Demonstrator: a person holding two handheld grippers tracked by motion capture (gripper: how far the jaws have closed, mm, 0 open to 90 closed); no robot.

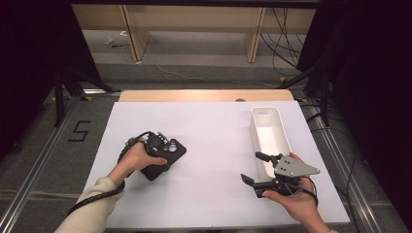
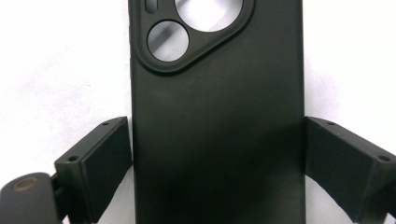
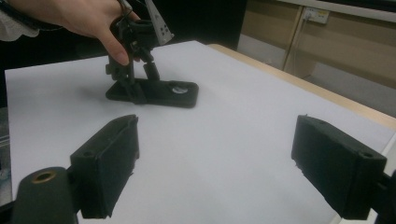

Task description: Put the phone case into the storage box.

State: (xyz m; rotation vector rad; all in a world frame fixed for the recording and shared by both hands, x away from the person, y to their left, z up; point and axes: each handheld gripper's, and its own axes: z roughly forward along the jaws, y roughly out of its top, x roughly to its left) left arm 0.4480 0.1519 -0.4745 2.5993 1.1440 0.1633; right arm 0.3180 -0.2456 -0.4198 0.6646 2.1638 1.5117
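Grasp step: left gripper point(image 2: 217, 154) straddles the flat black rubbery phone case with camera cutouts point(image 2: 217, 116) lying on the white table point(image 1: 214, 141), jaws clamped on its long edges; right gripper point(image 1: 259, 170) waits wide apart, empty; next, probably lift toward the white oblong plastic bin point(image 1: 286, 138)

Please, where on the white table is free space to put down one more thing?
The widest bare patch of the white table lies between the black phone case under the left gripper and the white tray. It is crowded at the tray's near end, where the right gripper hovers.
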